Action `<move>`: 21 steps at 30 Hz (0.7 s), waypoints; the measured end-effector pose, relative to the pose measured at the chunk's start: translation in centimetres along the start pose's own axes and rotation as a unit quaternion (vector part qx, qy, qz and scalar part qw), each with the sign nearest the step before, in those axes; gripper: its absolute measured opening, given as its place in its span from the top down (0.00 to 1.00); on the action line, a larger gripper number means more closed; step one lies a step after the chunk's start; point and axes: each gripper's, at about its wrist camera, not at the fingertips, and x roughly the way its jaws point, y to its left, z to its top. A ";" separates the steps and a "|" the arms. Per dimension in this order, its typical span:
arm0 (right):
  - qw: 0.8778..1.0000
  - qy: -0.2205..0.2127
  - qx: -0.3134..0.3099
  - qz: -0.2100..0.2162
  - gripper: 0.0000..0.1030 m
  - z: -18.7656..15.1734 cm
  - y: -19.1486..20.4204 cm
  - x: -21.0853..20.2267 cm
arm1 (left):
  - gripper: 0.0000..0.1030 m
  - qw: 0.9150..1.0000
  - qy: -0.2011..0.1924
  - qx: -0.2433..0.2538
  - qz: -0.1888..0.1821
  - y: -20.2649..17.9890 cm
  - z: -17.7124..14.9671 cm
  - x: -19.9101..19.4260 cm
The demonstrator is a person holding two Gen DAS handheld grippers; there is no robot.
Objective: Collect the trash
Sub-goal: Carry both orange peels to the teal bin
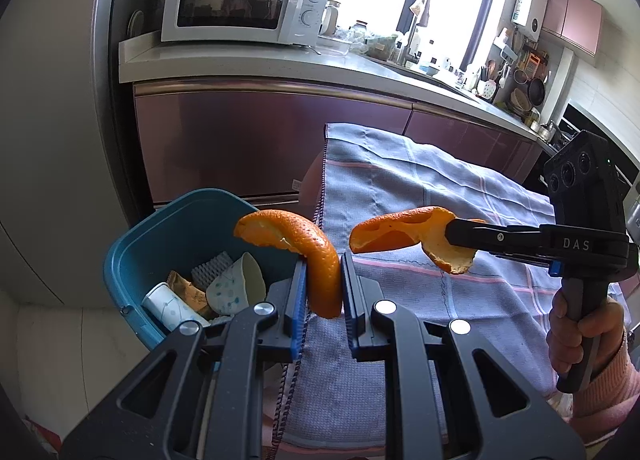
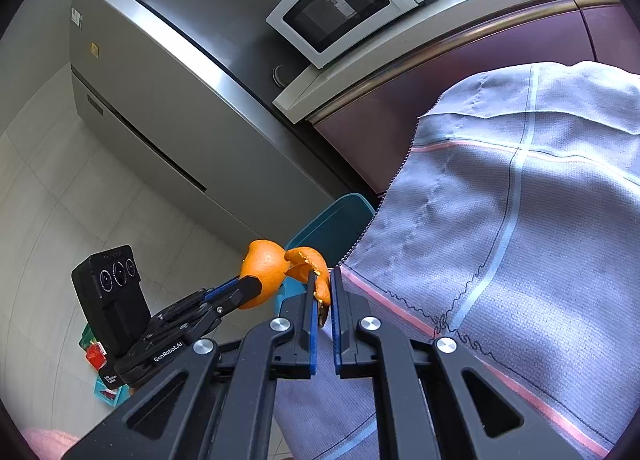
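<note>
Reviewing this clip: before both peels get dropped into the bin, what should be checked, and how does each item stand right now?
1. Left gripper clamped on its orange peel: ok.
2. Right gripper clamped on the second peel: ok.
3. Left peel over the blue bin: not ok, it hangs at the bin's edge beside the cloth.
4. Right peel over the bin: not ok, it is above the cloth.
5. Room in the bin: ok, the paper cups lie low inside.
6. Peels touching each other: cannot tell.
</note>
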 end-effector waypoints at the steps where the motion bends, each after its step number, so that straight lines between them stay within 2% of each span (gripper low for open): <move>1: 1.000 0.000 0.000 0.000 0.95 0.0 0.0 0.1 | 0.84 1.000 0.000 0.000 0.001 0.0 0.0 0.0; 21: 1.000 0.010 -0.003 0.004 0.95 0.6 0.2 1.4 | 0.84 1.000 -0.002 -0.007 0.009 0.9 0.2 0.0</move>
